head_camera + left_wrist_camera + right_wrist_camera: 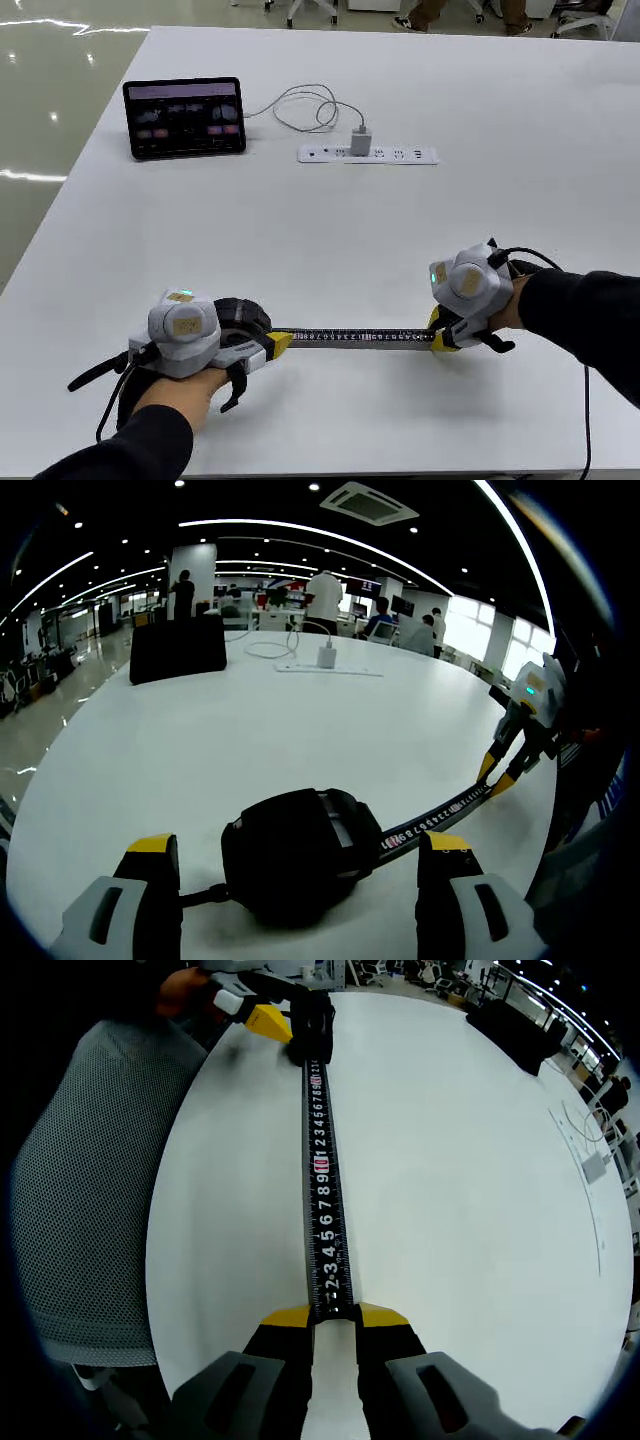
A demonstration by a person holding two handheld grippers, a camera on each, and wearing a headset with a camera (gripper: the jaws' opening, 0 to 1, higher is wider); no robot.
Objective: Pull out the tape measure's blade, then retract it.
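The right tongs [333,1315] are clamped narrowly on the end of the blade [320,1190]. The left tongs [298,842] are spread wide around the black case [243,318]. The blade is stretched flat along the tabletop [350,230] between them.

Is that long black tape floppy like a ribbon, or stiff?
Probably fairly stiff: the blade runs straight from the case to the right gripper, with no kinks. It is likely springy too; if released, it may snap back.

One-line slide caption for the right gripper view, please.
Right gripper pinches the tip of the black tape blade, drawn out across the white table from its case.
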